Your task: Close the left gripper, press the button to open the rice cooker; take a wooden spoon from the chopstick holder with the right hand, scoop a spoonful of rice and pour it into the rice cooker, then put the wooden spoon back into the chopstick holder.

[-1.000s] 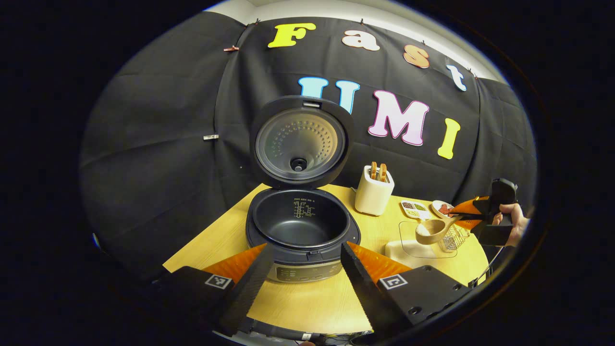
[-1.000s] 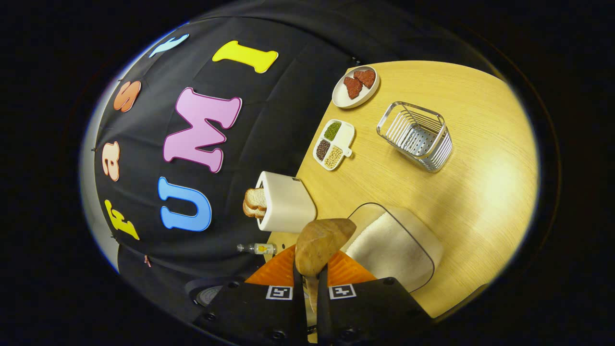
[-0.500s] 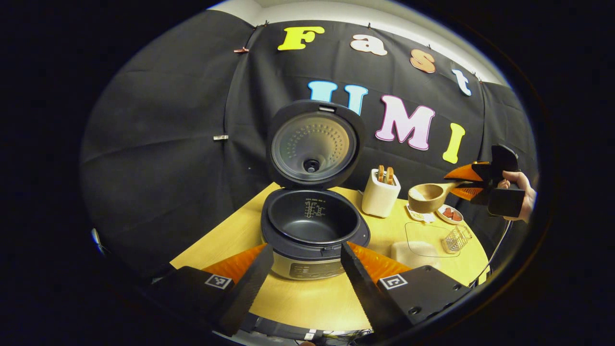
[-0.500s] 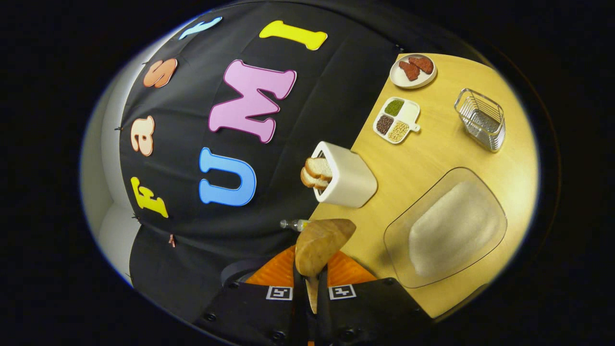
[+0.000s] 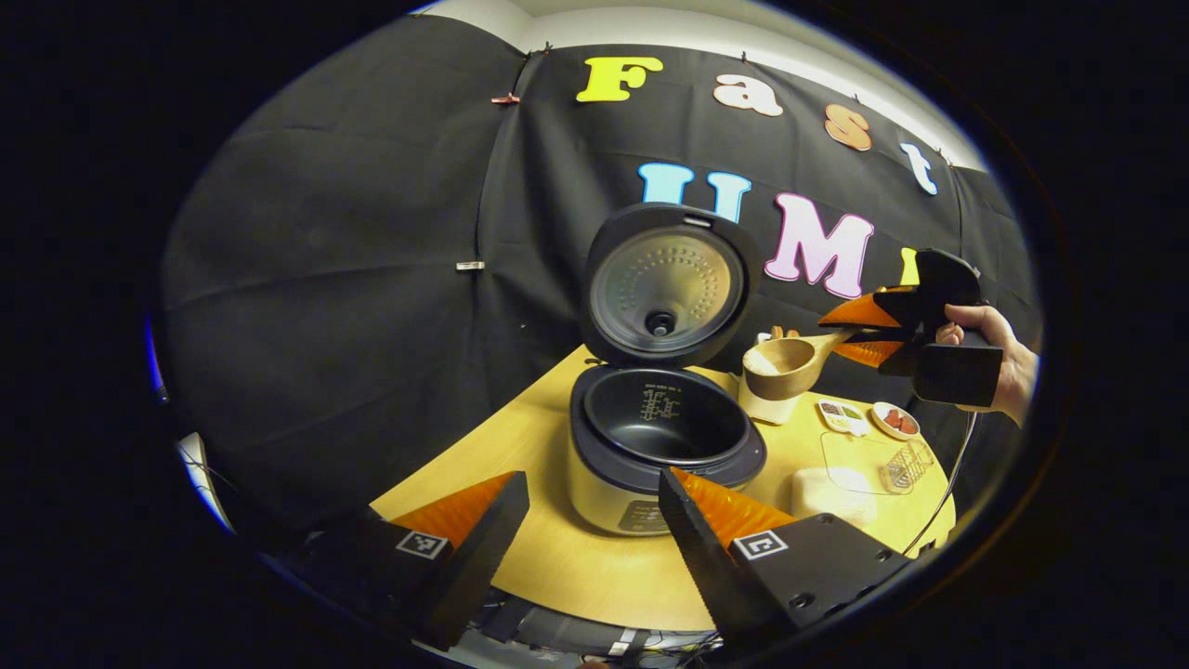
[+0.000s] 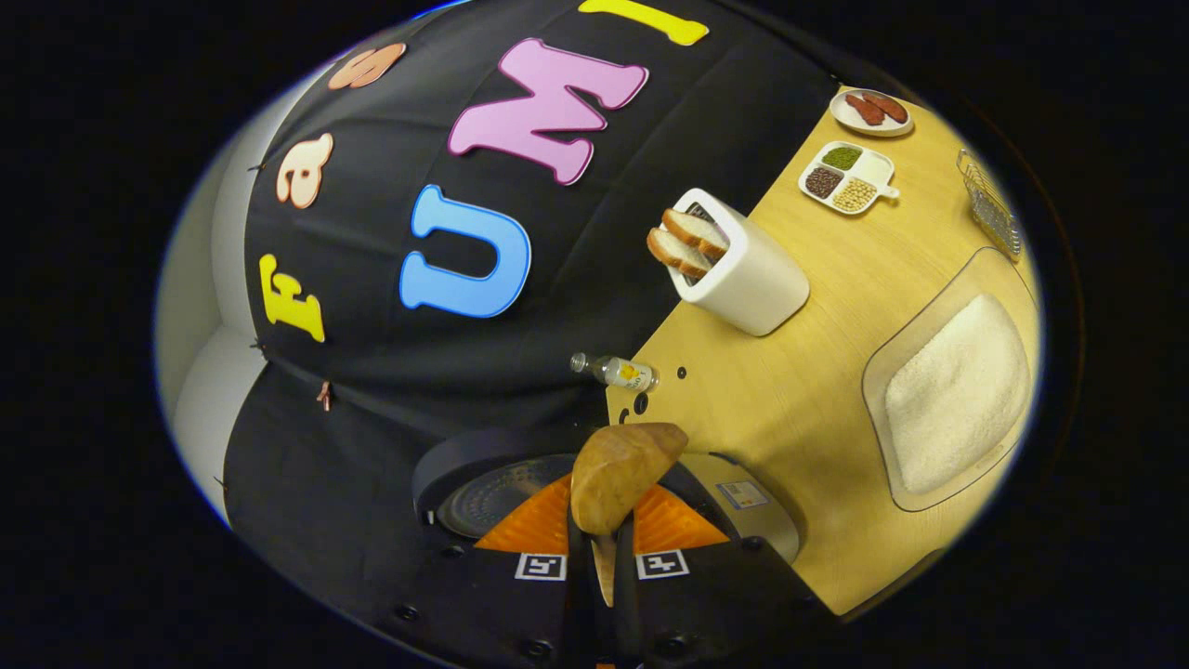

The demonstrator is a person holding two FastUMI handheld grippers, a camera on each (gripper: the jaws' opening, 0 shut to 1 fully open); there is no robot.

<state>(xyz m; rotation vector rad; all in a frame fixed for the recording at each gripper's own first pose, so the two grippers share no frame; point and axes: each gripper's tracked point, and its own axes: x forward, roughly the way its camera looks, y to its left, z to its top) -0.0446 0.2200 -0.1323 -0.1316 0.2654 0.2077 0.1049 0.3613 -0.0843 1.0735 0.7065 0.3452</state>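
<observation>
Spoonful in transit: right gripper (image 5: 850,334) clenched on wooden spoon (image 5: 790,364), bowl level, just beside the open rice cooker (image 5: 664,437) rim. Left gripper (image 5: 590,520) released, idle. Next, I judge: carry over the pot, tip.

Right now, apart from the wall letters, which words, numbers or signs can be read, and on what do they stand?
None can be read.
Scale marks inside the rice cooker: too small.
Front panel: blurred.
Sticker on the cooker's side: blurred.
Small bottle label: too small.
</observation>
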